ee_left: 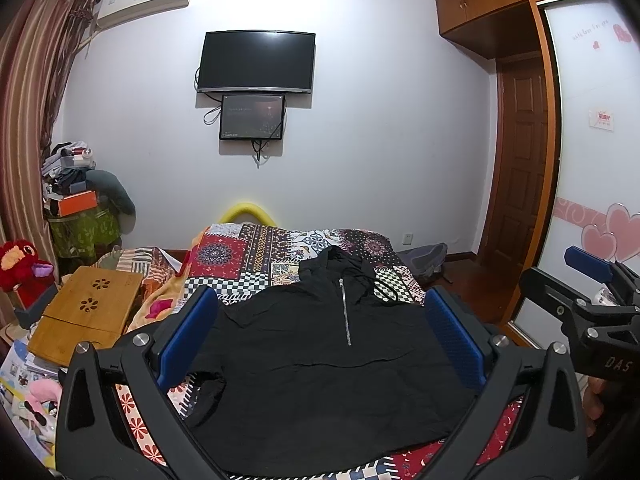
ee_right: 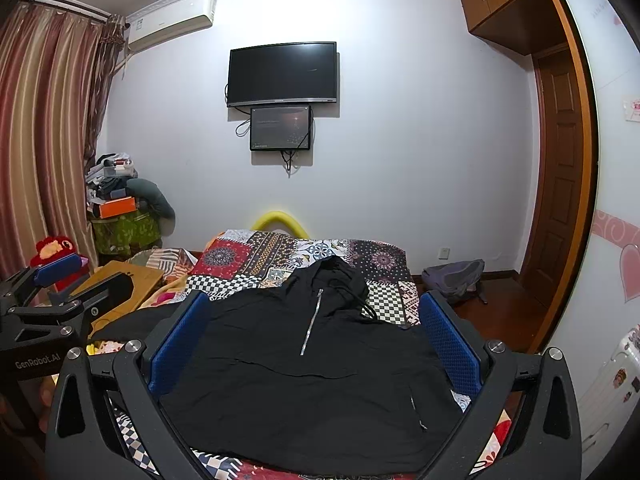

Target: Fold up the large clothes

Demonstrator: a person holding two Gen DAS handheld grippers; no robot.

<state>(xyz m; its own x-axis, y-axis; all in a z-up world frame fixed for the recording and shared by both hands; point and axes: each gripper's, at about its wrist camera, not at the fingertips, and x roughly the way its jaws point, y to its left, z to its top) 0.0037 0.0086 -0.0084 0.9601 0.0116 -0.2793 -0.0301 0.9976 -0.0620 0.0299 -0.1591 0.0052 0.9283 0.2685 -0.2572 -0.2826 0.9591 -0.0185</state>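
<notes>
Hoodie (ee_left: 320, 360), one, centre frame; left gripper (ee_left: 322, 320) and right gripper (ee_right: 316, 332) spread, empty; suitcase (ee_right: 612, 392) lower right, right view only.

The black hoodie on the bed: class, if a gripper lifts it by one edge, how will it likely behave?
The hoodie lies flat and wrinkled on the quilt, so it is probably thin and floppy and would drape rather than hold shape. Its cord lies loose and would likely dangle. The zipper may stiffen the front slightly.
</notes>
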